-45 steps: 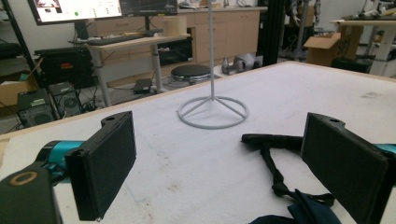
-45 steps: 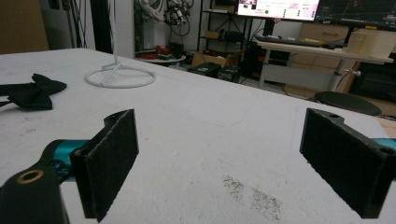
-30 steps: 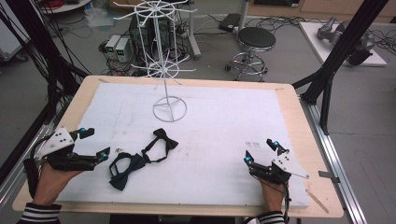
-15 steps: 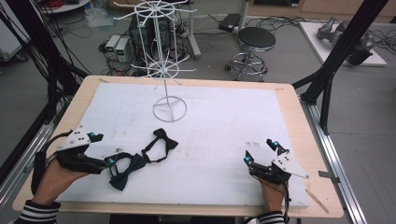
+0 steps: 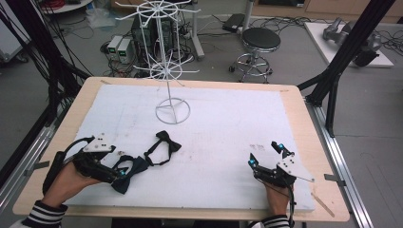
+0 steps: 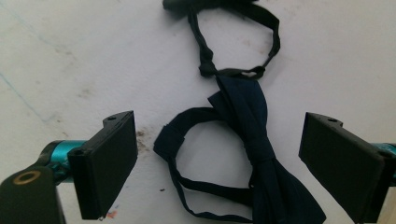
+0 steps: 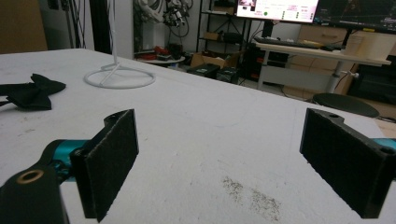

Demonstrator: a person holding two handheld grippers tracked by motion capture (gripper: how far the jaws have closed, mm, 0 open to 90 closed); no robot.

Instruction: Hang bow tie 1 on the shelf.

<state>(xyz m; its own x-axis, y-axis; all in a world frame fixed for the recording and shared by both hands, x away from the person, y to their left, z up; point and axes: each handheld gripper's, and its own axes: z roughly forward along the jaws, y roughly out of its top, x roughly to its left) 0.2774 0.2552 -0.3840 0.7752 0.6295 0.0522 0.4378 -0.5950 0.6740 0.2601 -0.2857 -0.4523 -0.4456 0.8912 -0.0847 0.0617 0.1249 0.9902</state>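
Observation:
A navy bow tie (image 5: 129, 169) with a looped strap lies on the white mat near the front left. My left gripper (image 5: 119, 165) is open and low over it; in the left gripper view the navy bow tie (image 6: 259, 140) lies between the two jaws, touched by neither. A black bow tie (image 5: 167, 141) lies just beyond it, with its strap (image 6: 275, 39) reaching the navy one. My right gripper (image 5: 265, 154) stands open at the front right, and nothing lies between its fingers (image 7: 111, 158).
A white wire display stand (image 5: 172, 110) with spoked arms rises from the mat's back middle; its ring base (image 7: 119, 77) lies far ahead in the right gripper view. The mat (image 5: 228, 123) covers a wooden table (image 5: 304, 118). A stool (image 5: 260, 40) stands behind.
My left gripper has moved right along the front of the mat until its open jaws straddle the navy bow tie. The right gripper has stayed still.

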